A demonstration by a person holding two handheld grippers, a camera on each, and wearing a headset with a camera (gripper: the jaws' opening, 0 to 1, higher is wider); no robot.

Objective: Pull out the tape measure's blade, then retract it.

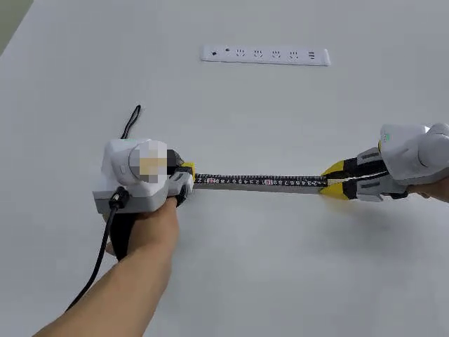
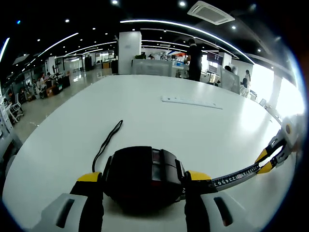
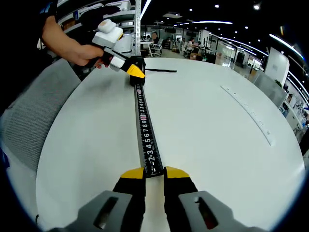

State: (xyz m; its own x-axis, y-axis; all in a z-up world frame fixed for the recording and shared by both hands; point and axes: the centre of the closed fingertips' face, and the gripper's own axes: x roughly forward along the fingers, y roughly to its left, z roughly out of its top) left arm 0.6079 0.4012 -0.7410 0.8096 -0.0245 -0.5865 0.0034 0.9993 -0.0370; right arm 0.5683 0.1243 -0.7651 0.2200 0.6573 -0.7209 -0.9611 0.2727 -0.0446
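A black tape measure case [image 2: 143,166] sits clamped between the yellow-tipped fingers of my left gripper [image 2: 144,178], which is shut on it. In the head view the left gripper [image 1: 184,180] rests at the table's left. The blade [image 1: 259,182] is drawn out to the right, low over the table and about level. My right gripper [image 1: 334,182] is shut on the blade's end. In the right gripper view the blade [image 3: 145,128] runs from my right gripper [image 3: 154,173] to the left gripper [image 3: 133,68]. A black wrist strap [image 2: 108,140] trails from the case.
A white power strip [image 1: 265,55] lies flat at the far side of the white table [image 1: 280,267]. A black cable [image 1: 98,260] hangs from the left gripper toward the near edge. A grey mesh chair [image 3: 34,121] stands beside the table.
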